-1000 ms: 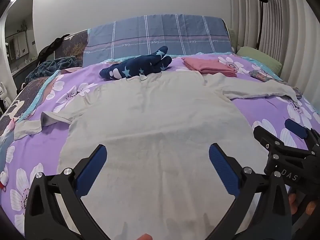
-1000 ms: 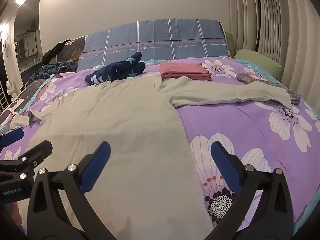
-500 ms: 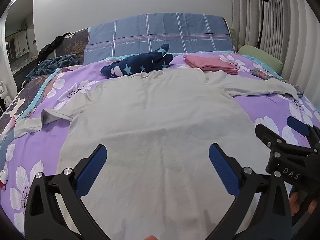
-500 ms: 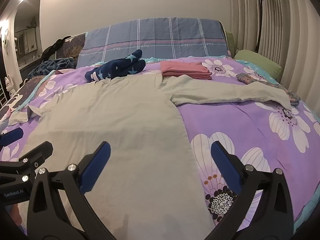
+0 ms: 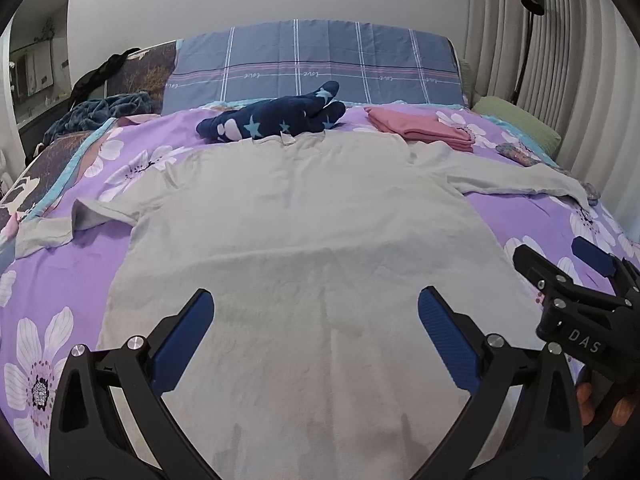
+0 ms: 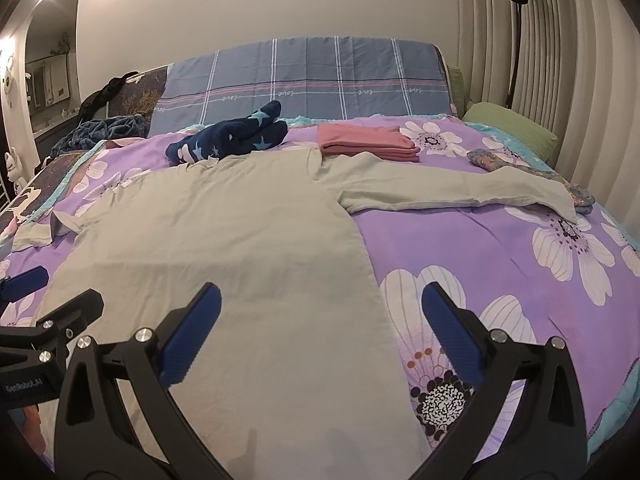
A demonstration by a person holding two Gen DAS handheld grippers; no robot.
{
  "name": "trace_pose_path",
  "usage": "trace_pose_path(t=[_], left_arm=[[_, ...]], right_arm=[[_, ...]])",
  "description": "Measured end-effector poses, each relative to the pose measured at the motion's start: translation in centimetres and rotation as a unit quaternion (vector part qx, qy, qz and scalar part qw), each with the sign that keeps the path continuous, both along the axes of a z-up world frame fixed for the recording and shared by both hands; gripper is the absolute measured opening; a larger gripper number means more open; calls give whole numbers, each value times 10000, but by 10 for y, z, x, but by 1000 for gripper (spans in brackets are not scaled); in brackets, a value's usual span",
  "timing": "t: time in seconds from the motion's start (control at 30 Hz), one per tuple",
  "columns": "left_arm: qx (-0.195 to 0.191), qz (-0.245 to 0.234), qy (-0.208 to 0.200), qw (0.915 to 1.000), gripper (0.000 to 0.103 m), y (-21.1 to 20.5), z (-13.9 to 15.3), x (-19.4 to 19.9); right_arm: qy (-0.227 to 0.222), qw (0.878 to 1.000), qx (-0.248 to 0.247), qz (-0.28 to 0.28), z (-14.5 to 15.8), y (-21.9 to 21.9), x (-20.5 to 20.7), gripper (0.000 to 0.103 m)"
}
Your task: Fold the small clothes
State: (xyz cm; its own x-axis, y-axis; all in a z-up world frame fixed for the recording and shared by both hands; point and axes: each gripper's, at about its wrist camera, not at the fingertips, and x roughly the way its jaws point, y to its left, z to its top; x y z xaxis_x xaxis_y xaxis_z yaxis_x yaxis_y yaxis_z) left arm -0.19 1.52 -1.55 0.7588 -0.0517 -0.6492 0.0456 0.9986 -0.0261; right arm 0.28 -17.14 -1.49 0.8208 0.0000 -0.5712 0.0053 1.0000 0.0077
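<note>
Overhead, we held left gripper (image 5: 314, 332) and right gripper (image 6: 320, 324), jaws apart, above grey shirt (image 5: 304, 240) spread flat near bed's (image 6: 500, 248) front edge.

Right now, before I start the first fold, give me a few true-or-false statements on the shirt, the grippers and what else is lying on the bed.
1. The grey long-sleeved shirt lies spread flat on the purple floral bedspread. True.
2. The left gripper is shut on the shirt's hem. False: it is open and holds nothing.
3. The right gripper is open, above the shirt's right edge. True.
4. Both sleeves are already folded across the body. False: each sleeve lies stretched outward.
5. A folded pink garment lies beyond the shirt's right shoulder. True.
6. The navy star-patterned garment lies by the hem. False: it lies just beyond the collar.
</note>
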Motion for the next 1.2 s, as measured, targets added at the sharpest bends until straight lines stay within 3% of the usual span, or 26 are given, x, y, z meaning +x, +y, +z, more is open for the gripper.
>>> trace_pose_path(t=[0.27,0.47,0.67,1.2], left_arm=[[-110,144,-72,9998,102,8,-1,0],[-443,-87,-72,9990,102,12,-4,-1],[-238,-224,-415,9986,102,4,2,-7],[-94,-225,-613,9978,102,7,5,-7]], right_arm=[[8,10000,-11,-33,0,1,0,101],[-9,10000,-9,-39,0,-1,0,101],[-13,10000,-58,-80,3,-2,0,101],[2,9999,-100,-73,6,-4,2,101]])
